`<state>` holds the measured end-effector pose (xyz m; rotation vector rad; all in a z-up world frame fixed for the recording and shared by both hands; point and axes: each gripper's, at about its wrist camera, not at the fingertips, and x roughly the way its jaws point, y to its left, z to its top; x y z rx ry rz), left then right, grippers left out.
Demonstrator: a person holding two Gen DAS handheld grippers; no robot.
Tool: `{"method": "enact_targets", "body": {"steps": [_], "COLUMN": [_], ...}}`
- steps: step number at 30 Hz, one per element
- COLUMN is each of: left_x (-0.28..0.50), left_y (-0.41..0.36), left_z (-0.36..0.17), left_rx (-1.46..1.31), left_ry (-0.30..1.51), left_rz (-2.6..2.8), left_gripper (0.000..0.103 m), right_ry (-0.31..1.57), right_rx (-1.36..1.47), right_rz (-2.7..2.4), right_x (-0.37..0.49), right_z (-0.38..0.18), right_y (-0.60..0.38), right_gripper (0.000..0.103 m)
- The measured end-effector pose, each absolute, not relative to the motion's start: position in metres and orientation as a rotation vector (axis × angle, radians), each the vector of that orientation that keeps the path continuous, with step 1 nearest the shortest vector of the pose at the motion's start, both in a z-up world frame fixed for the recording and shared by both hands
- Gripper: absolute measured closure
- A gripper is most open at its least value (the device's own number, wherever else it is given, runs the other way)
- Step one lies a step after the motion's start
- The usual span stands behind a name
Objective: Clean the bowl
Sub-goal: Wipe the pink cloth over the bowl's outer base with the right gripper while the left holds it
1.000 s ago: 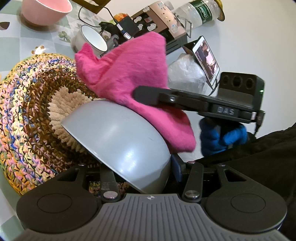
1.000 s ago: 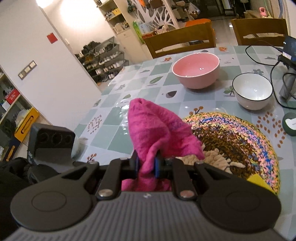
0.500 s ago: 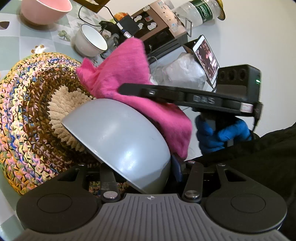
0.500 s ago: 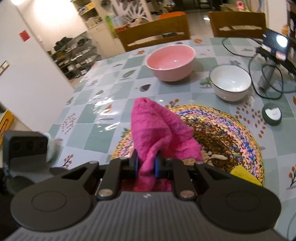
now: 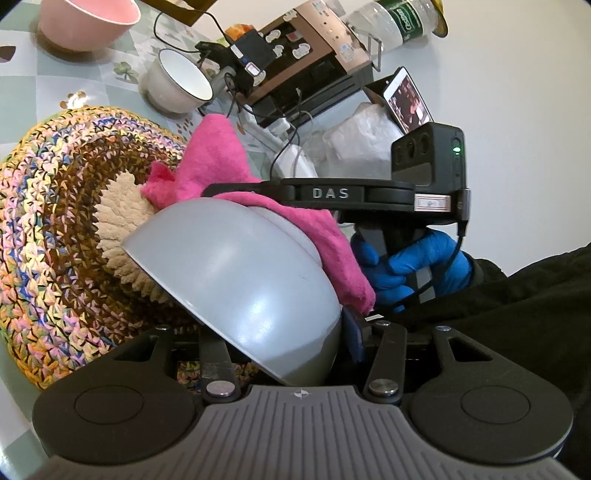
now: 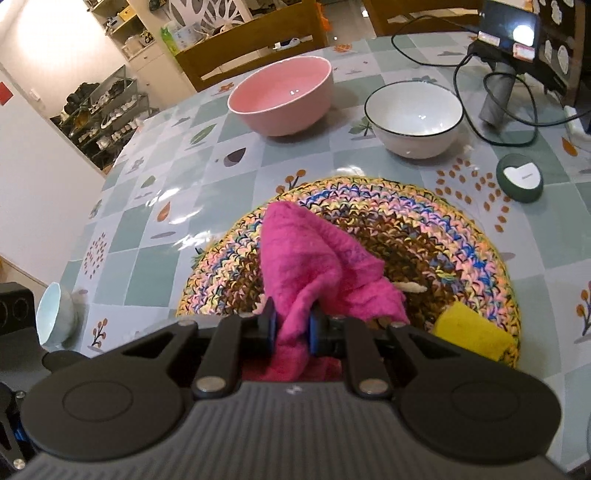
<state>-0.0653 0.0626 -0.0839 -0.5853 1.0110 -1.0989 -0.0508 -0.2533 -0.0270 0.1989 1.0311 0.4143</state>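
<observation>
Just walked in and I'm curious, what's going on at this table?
A person is cleaning a grey bowl. The left claw grips the bowl, tipped over the woven mat. The right claw is shut on a pink cloth, which lies against the bowl's upper side.

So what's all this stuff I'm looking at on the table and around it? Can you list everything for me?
grey bowl: one, grey, tilted in the left gripper
cloth: one, pink, pinched in the right gripper, draped on the grey bowl
mat: one, multicoloured crochet, mid-table
sponge: one, yellow, on the mat's near edge
pink bowl: one, pink, far side
white bowl: one, white with dark rim, beside the pink bowl
round gadget: one, dark green, right of the mat
bottle: one, clear plastic, lying behind the clutter
phone: one, propped, screen lit
chairs: two, wooden, behind the table
left gripper: black, closed on the grey bowl
right gripper: black
gloved hand: blue
</observation>
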Motion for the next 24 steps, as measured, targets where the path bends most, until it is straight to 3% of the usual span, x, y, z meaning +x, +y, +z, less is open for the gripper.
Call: {"method": "enact_targets", "body": {"steps": [12, 24], "left_x": [-0.063, -0.065], "left_y": [0.063, 0.063], "left_z": [-0.088, -0.087], "left_rx": [-0.594, -0.586], "left_ry": [1.027, 1.029], "left_rz": [-1.101, -1.088], "left_gripper": [0.05, 0.049], "right_ry": [0.93, 0.899], "right_rx": [0.222, 0.065], "right_rz": [0.56, 0.829], "right_x": [-0.08, -0.083], "right_z": [0.013, 0.034], "right_y": [-0.261, -0.23], "right_gripper": [0.087, 0.086]}}
